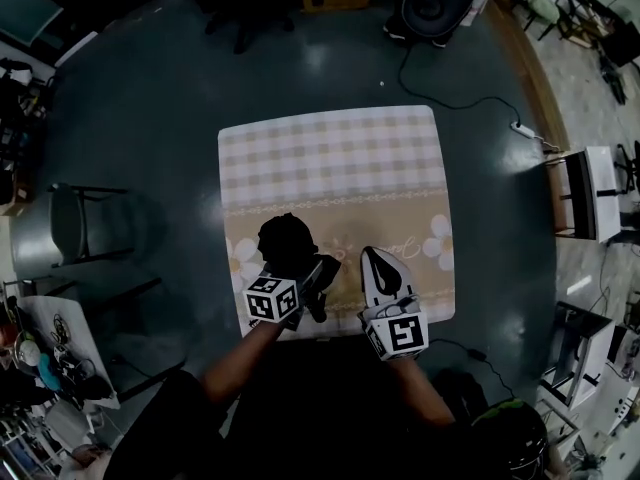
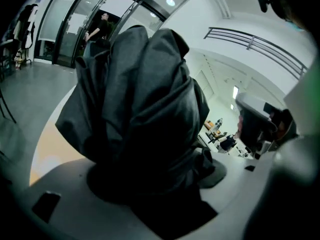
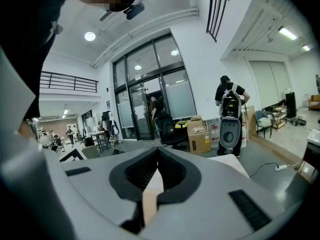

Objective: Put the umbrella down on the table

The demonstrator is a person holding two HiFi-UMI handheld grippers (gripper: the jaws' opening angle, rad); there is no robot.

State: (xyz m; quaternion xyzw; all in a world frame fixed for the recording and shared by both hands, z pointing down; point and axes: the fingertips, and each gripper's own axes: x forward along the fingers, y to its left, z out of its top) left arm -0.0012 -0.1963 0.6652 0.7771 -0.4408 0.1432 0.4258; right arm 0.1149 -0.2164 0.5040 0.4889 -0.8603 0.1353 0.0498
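left gripper (image 1: 306,280) fingers clamped on the umbrella (image 1: 286,242) over the worktop (image 1: 330,158); right gripper (image 1: 381,269) fingers together, empty; set-down and release apparently remain.

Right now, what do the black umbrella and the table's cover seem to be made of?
The umbrella: thin woven synthetic fabric, probably nylon or polyester, dark with a faint sheen; it bunches in soft creased folds.
The table cover: printed cloth or vinyl, matte, with a check and flower pattern; the head view cannot settle which.

The black umbrella (image 1: 287,240) is folded, its cloth loosely bunched. It is held over the near left part of the checked-cloth table (image 1: 330,148).
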